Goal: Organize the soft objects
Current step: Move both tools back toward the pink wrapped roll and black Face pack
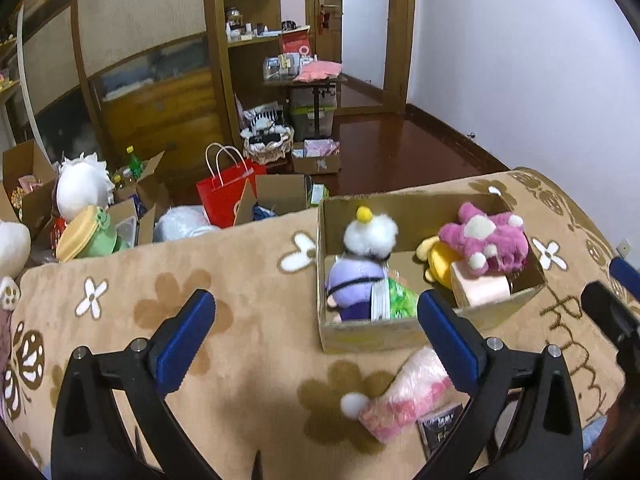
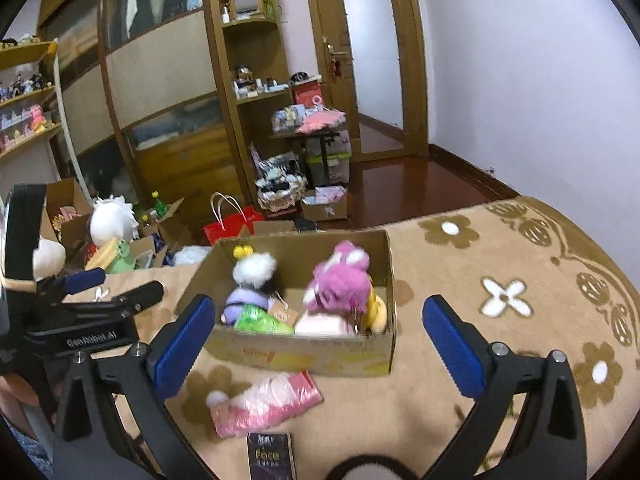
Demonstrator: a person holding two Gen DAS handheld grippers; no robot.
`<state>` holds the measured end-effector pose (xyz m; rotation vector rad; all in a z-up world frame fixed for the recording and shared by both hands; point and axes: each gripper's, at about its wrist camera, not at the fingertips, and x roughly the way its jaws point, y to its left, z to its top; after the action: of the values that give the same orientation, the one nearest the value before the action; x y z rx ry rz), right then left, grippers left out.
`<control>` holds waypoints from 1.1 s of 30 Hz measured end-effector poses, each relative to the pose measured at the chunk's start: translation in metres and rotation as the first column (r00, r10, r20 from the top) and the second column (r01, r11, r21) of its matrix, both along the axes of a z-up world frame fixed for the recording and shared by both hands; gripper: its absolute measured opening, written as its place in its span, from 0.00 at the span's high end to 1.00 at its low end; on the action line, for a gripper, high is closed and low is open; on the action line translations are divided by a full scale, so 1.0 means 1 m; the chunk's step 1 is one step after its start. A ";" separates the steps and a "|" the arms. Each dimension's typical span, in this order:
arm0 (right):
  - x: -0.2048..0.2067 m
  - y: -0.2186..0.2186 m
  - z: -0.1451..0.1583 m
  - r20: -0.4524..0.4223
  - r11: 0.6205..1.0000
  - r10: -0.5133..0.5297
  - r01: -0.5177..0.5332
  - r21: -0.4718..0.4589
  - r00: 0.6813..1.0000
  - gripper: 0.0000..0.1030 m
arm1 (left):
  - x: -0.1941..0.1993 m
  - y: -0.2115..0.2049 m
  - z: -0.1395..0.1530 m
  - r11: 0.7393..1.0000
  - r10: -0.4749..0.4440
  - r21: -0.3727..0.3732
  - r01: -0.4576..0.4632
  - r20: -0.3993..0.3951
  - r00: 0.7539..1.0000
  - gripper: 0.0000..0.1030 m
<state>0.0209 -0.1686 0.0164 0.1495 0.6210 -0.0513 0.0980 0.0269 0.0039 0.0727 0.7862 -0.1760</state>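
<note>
An open cardboard box stands on a tan flowered blanket. It holds a purple doll with a white fluffy head, a pink plush, a yellow plush and a green packet. A pink wrapped soft item with a white pompom lies in front of the box. My left gripper is open and empty, left of the box. My right gripper is open and empty above the box front.
A dark "Face" packet lies near the pink item. Beyond the blanket edge are a red paper bag, cardboard boxes, a white plush and a green plush. Wooden wardrobe and shelves stand behind.
</note>
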 end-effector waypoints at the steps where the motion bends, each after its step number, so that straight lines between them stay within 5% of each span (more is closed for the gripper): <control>1: -0.003 0.002 -0.003 -0.007 1.000 -0.002 0.002 -0.001 1.000 0.00 | -0.002 0.001 -0.001 1.000 0.003 -0.002 -0.003 -0.008 1.000 0.03; 22: -0.022 0.027 -0.053 -0.109 1.000 0.017 -0.017 0.005 0.994 0.00 | -0.012 -0.020 -0.039 0.997 -0.079 0.005 0.081 -0.163 0.983 0.03; 33: -0.004 0.031 -0.100 -0.278 0.998 0.047 -0.036 0.044 0.959 0.08 | 0.002 -0.040 -0.067 0.990 -0.140 -0.006 0.143 -0.259 0.956 0.03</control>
<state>0.0165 -0.1375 -0.0838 0.1675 0.9076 -0.0199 0.1002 -0.0129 -0.0631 0.1202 1.0438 -0.3211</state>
